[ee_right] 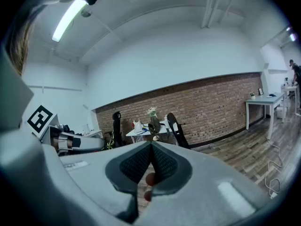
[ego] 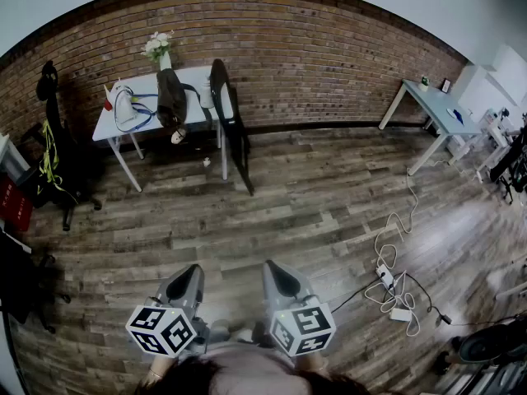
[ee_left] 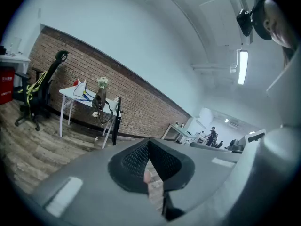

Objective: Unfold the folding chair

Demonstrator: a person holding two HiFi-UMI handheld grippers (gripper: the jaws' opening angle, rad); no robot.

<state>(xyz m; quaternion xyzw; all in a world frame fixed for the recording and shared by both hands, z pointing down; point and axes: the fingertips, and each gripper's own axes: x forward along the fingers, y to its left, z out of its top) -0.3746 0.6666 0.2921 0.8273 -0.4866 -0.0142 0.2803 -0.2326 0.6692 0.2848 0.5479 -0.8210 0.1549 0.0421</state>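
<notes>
The chair [ego: 232, 122] is black and folded flat. It stands on its feet on the wooden floor [ego: 313, 212] at the far side of the room, tilted, with its rounded top leaning against the right end of a white table [ego: 140, 126] in front of the brick wall [ego: 329, 56]. Seat and back lie closed against each other, so from the head view it shows as one thin dark slab. The left gripper view shows it [ee_left: 117, 120] edge-on beside the table leg, and the right gripper view shows it [ee_right: 177, 131] as a narrow black shape slanting to the right of the table. It is well apart from both grippers.

A white vase [ego: 165, 60] at the back of the table holds pale flowers [ego: 156, 44]. A dark bag [ego: 171, 97] hangs over the table's front edge, just left of the chair; what is in it cannot be told. To its left lies a white thing with a blue cord [ego: 125, 107], too small to make out.

The left gripper [ego: 194, 271] and right gripper [ego: 277, 270] are side by side at the bottom of the head view, pointing towards the table. In each gripper view the jaws are pressed fully together with nothing between them: the left gripper [ee_left: 149, 158] and the right gripper [ee_right: 150, 160] both have empty, closed pads.
</notes>
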